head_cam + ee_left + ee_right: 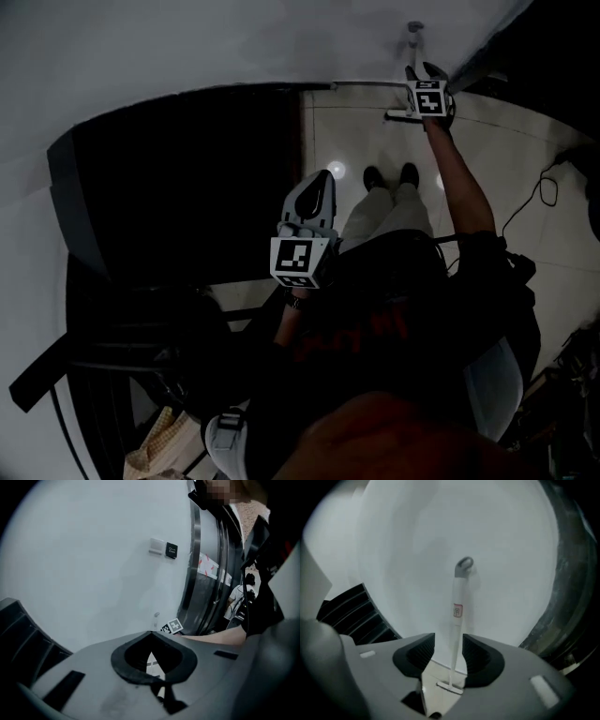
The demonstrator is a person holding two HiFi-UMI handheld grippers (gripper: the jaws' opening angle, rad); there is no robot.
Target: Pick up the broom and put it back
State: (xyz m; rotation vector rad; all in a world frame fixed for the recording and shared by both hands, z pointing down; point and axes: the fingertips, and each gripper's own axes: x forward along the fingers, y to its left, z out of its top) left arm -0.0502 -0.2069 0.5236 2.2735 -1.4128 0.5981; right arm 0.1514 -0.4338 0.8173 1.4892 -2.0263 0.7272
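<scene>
The white wall (pixel 417 550) fills the right gripper view and props the broom (pixel 458 606) upright at centre, its head on the tiled floor (pixel 356 131). The right gripper (pixel 449 641) faces it, fingers wide, the handle framed in their gap but untouched, seemingly lined up for a grasp. The left gripper (pixel 317 187), mid-frame in the head view, is pinched together, empty.

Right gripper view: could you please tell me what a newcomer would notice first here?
The white broom stands upright against the pale wall, framed between the right gripper's open fingers. A dark slatted panel sits at the lower left, beside the wall.
</scene>
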